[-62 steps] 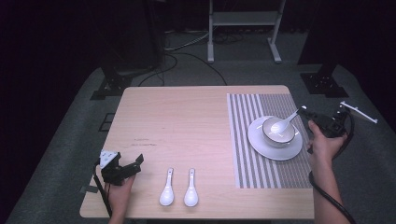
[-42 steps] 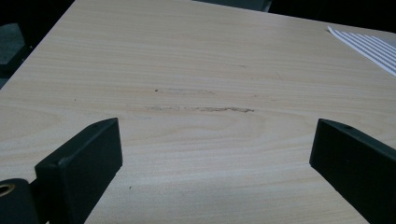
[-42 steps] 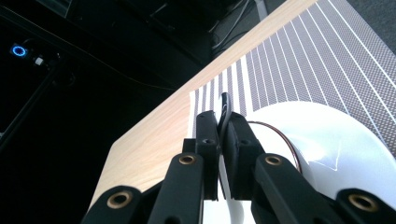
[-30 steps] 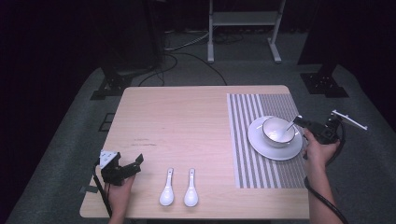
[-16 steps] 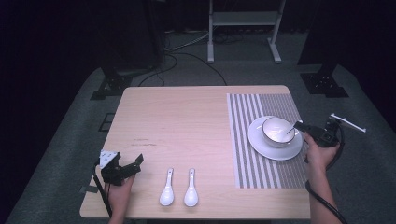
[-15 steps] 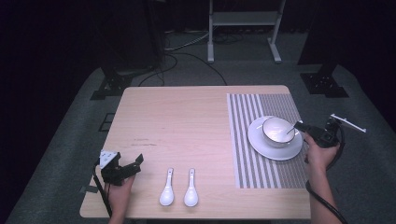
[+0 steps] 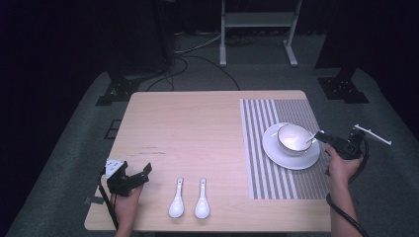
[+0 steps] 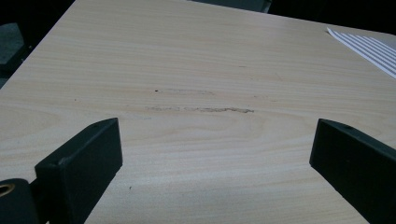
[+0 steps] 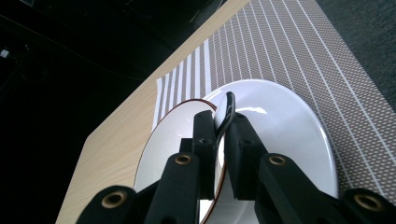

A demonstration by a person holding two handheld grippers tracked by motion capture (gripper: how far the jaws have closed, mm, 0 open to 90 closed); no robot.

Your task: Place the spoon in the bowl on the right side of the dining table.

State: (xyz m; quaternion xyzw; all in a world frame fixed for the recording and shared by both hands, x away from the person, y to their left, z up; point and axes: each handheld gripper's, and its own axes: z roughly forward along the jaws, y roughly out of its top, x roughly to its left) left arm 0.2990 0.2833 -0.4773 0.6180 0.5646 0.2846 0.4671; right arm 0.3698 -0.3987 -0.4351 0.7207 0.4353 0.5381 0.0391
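High view, nearest edge first: the left gripper [image 7: 145, 174] rests on the bare surface [image 7: 197, 123] by the front left corner. Its fingers stand wide apart with nothing between them; the left gripper view confirms plain wood in the gap. It sits where it sat two seconds ago. Just right of it, two white spoons [image 7: 189, 200] lie side by side, handles pointing away, untouched.

Farther back on the right, a person's hand [image 7: 341, 165] holds the right gripper [image 7: 318, 137] at the edge of a striped placemat [image 7: 276, 111]. On the mat sits a white plate [image 7: 289, 157] with a bowl [image 7: 294, 139] on it. A third spoon [image 7: 310, 140] now leans in the bowl, its handle angled up over the rim toward the gripper.

That is the change. Two seconds ago this spoon was held higher, tilted above the bowl; since then the hand has lowered it and drawn back toward the plate's right edge.

Right gripper view: the fingers are clamped on the thin spoon handle [image 9: 227, 114], with barely a gap around it. The bowl's rim lies just beyond.

My reading is that the spoon is as good as placed, and only letting go and pulling clear remain. The two spoons up front would likely come next. Beyond the surface there are only stand legs and cables on the floor.
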